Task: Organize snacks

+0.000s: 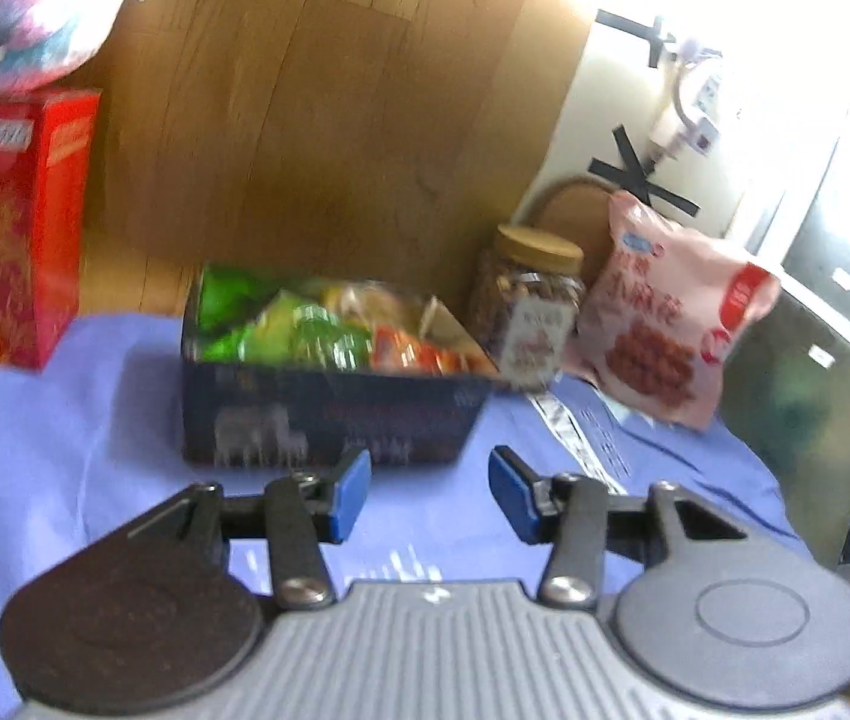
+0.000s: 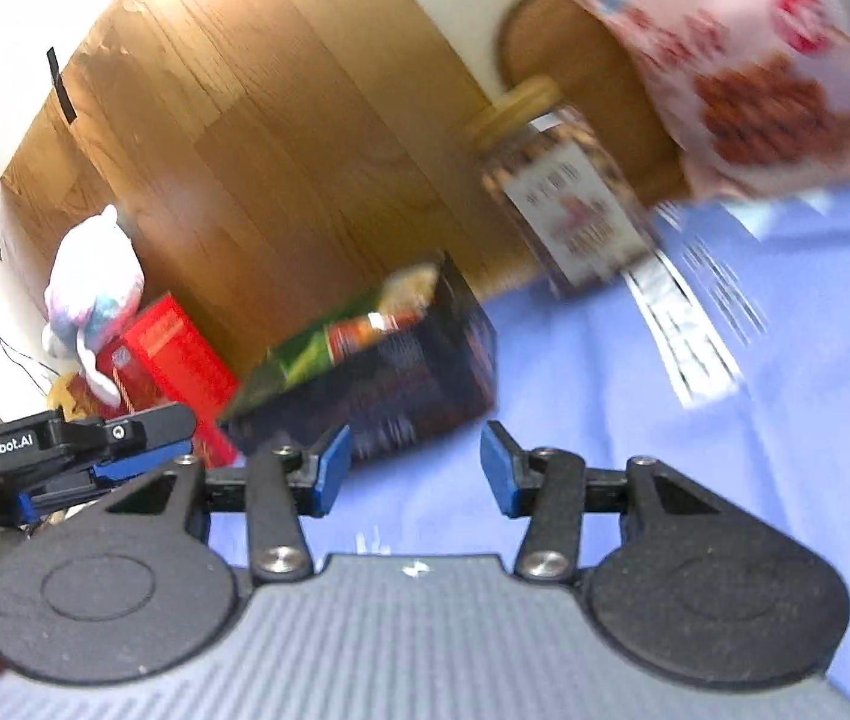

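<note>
Both grippers, left (image 1: 429,489) and right (image 2: 416,468), hovered with jaws parted and empty over the blue cloth (image 1: 65,420), while the pink snack bag (image 1: 664,324) leaned beside the jar (image 1: 529,312), probably light, crinkly, best pinched at its top seam.

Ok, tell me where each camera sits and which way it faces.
Left wrist: on the left gripper, low over the blue cloth, facing the snack box, jar and pink bag; its open fingers show.
Right wrist: on the right gripper, tilted, facing the same box, jar and bag; its open fingers and the left gripper show.
Shared: box, jar, bag, red carton, cloth.
</note>
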A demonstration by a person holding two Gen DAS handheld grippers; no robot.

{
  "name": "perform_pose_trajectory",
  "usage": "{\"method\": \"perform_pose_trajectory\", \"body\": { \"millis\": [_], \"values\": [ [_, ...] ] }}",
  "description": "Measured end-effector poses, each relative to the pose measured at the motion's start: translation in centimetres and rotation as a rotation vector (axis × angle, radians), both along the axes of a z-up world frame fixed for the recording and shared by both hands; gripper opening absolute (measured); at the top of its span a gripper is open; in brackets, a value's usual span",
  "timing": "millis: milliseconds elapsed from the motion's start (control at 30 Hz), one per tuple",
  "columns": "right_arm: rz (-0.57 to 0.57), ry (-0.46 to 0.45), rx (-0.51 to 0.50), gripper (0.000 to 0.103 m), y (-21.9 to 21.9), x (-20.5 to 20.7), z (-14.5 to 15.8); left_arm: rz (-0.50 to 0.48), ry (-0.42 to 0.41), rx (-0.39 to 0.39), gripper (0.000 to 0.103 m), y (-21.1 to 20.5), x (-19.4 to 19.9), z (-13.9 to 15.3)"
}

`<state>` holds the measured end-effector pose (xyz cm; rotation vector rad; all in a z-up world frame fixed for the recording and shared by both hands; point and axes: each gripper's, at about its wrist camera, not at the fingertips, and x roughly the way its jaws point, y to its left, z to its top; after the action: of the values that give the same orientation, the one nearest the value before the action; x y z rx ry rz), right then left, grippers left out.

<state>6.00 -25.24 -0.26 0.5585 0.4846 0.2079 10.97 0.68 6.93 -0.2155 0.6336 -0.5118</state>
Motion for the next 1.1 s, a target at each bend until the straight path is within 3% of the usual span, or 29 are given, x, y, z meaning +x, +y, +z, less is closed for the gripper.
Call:
{"method": "perform_pose_trajectory", "body": {
  "millis": [167,333,400,433,467,700,1100],
  "values": [
    [0.023,0.039,-0.005,0.051,0.9,-3.3,-0.6,0.04,-0.013,0.077,0.052,-0.6,-3.9,-1.5],
    [0.051,0.01,-0.019,0.058,2.0,-5.6,0.1,0.057,-0.045,0.124,0.062,-1.1,-7.1,-1.4],
    [0.07,-0.001,-0.019,0.058,2.3,-6.5,0.2,0.069,-0.081,0.152,0.077,-1.4,-8.2,-1.0],
    [0.078,-0.007,-0.02,0.058,2.5,-6.8,0.3,0.08,-0.105,0.162,0.091,-1.5,-8.9,-0.7],
    [0.086,-0.013,-0.02,0.059,2.7,-7.2,0.4,0.09,-0.13,0.168,0.098,-1.6,-9.4,-0.5],
    [0.133,-0.013,0.001,0.061,3.7,-8.6,0.1,0.115,-0.163,0.192,0.103,-1.9,-11.6,0.7],
    [0.136,-0.013,0.043,0.067,3.2,-10.1,0.1,0.129,-0.111,0.217,0.103,-2.5,-12.1,0.5]
  ]
}}
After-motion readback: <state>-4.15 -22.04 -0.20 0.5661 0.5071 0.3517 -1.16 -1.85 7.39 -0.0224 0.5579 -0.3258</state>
